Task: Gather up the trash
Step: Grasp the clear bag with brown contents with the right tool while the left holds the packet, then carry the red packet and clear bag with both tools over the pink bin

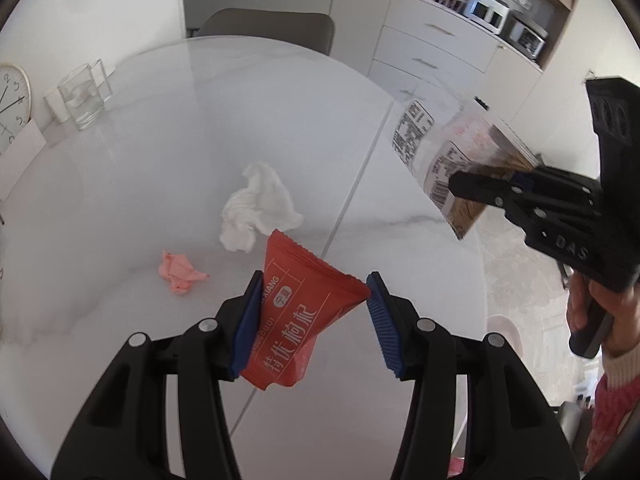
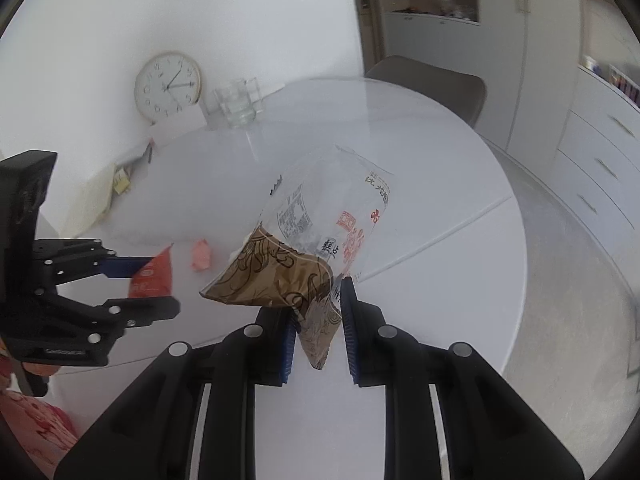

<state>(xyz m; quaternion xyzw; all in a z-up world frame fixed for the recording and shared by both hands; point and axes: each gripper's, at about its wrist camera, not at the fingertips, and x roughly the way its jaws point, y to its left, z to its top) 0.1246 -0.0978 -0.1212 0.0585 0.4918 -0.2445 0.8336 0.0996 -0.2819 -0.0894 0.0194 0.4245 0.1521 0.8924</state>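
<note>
Two tongs gripping wrappers, clock [image 1: 12,108] cut off, tissue [image 1: 258,208] half-hidden

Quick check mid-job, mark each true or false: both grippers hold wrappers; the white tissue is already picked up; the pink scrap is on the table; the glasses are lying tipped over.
1. Both grippers hold wrappers. True: left gripper holds the red packet, right gripper the clear-and-brown wrapper.
2. White tissue picked up. False: it lies on the table.
3. Pink scrap on the table. True.
4. Glasses tipped over. False: upright.

Red sachet [image 1: 304,304] and clear-brown wrapper [image 2: 308,248], both aloft
</note>
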